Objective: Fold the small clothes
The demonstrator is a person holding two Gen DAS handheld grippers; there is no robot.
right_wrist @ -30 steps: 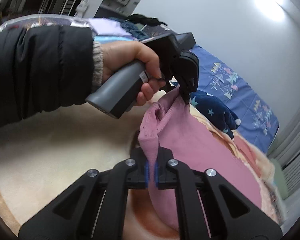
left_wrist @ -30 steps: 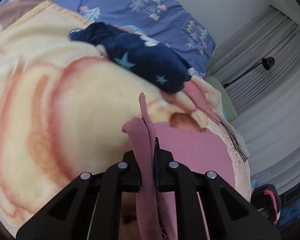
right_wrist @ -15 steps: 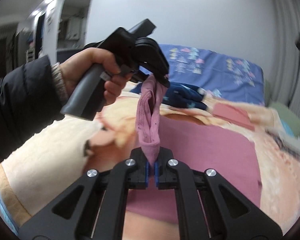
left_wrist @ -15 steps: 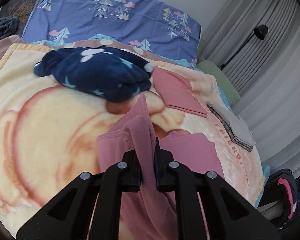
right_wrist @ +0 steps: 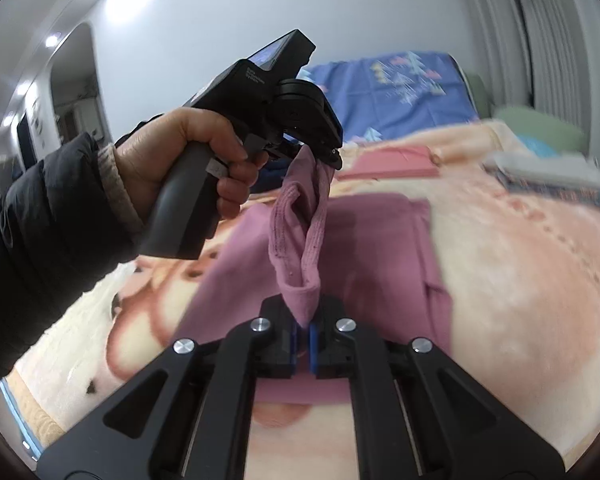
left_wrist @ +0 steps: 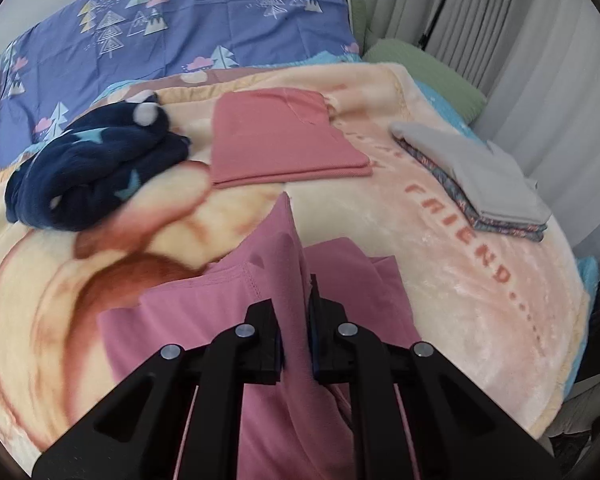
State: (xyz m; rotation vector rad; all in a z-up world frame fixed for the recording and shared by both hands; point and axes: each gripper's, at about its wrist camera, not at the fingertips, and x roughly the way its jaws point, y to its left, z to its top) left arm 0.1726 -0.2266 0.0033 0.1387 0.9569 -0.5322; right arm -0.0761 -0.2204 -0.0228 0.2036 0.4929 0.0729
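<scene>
Slippage worries me on the left wrist view: my left gripper [left_wrist: 294, 344] is clamped on a thick bunch of the pink garment [left_wrist: 204, 320] above the blanket [left_wrist: 460, 264]. On the right wrist view, my right gripper [right_wrist: 303, 336] pinches only a thin hem; one tug could free it.

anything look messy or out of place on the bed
One thing: the navy star-print garment lies bunched in a loose heap, while the coral piece and the grey stack beside it are folded flat. The mauve garment is only mid-fold, pinched by both the left gripper and right gripper.
</scene>
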